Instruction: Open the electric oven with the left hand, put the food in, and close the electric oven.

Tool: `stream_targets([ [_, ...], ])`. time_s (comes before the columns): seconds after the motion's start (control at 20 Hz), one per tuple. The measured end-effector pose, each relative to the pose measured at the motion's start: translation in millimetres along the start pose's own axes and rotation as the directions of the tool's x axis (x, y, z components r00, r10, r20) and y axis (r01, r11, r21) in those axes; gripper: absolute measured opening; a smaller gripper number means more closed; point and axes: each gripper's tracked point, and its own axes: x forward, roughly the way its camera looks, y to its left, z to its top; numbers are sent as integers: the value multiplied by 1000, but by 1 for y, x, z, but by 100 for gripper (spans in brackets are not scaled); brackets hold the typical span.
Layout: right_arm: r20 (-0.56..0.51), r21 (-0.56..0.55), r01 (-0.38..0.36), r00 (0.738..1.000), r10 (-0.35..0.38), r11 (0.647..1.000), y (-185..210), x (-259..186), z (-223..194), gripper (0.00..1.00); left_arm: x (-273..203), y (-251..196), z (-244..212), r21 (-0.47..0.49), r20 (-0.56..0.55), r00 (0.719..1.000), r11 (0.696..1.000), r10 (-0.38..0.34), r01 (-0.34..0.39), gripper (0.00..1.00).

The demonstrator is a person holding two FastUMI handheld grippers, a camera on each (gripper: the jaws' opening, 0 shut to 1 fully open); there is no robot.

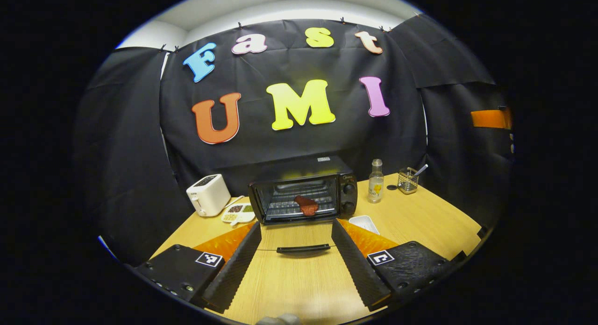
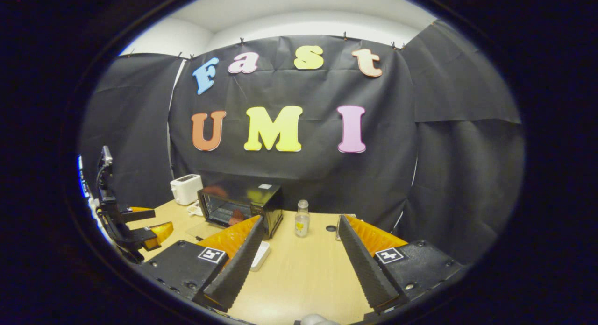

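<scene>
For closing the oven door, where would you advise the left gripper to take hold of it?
By the black handle along the front edge of the lowered oven door, from the front and above. The bar lies crosswise between the open left gripper fingers, so I would turn them across it.

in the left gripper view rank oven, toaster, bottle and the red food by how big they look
1. oven
2. toaster
3. bottle
4. red food, though it looks near the bottle's size, so that order is unsure

1. One electric oven (image 1: 302,193), holding one piece of food (image 1: 306,205).
2. One toaster (image 1: 208,194).
3. One bottle (image 1: 375,181).
4. One divided dish (image 1: 238,213) (contents too small to count).
5. One white tray (image 1: 364,223).
6. One wire basket (image 1: 408,180).
7. Two grippers: left gripper (image 1: 296,257), right gripper (image 2: 299,259).
</scene>
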Motion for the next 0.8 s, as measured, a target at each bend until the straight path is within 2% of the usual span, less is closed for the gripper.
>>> stream_targets([
  [0.15,-38,14,37,999,-36,999,-26,-12,-11,100,12,-14,-30,-19,-65,998,1000,-2,1,97],
  [0.35,-61,12,116,992,-115,993,-34,-14,-10,100,48,-22,-83,-17,-156,987,1000,-28,25,97],
  [0.55,-96,2,172,981,-171,985,-21,-9,-11,100,89,-24,-122,-19,-215,975,998,-64,61,97],
  [0.8,-130,14,257,959,-253,966,-12,-7,-8,100,130,-21,-162,-14,-272,959,997,-75,74,97],
])
